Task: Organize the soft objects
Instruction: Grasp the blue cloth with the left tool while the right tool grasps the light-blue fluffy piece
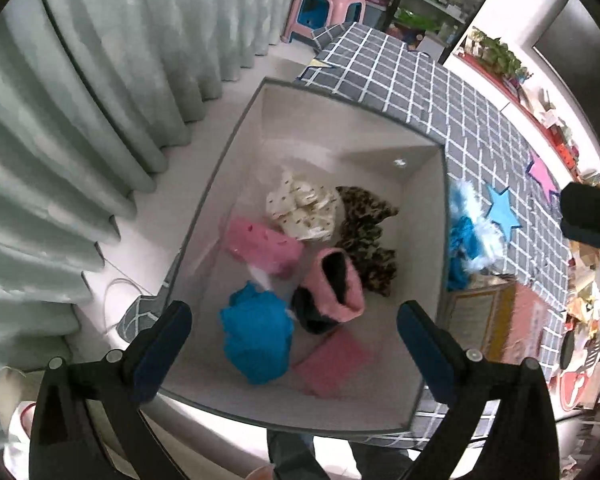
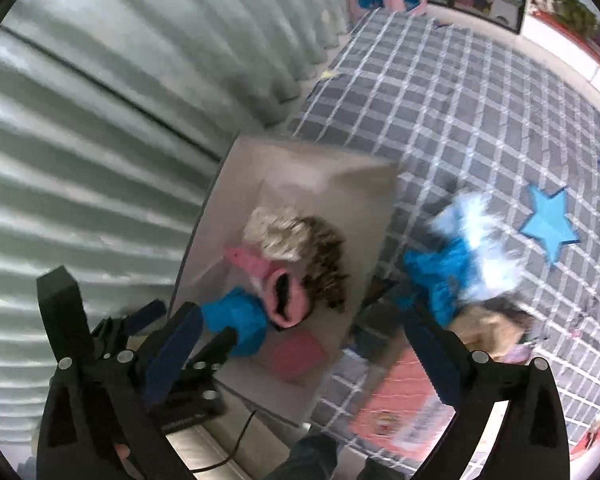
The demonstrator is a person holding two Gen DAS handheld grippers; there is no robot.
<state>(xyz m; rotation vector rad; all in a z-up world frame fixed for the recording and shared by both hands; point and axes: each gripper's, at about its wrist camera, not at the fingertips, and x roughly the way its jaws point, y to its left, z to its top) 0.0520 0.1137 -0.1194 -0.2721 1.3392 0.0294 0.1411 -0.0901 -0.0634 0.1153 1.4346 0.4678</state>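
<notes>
So both grippers are pointing down with jaws spread wide and nothing between them. The left gripper [image 1: 294, 322] hangs right over the grey fabric bin [image 1: 236, 136], and the blue fluffy piece [image 1: 256, 338] sits in the bin straight below the gap, next to the pink-and-black one [image 1: 334, 284], the leopard print one [image 1: 366, 236] and the cream dotted one [image 1: 302, 210]. The right gripper [image 2: 300, 330] is over the bin's edge, and a blue-and-white fuzzy thing [image 2: 460, 256] lies on the checked cloth [image 2: 440, 100] just past its right finger
</notes>
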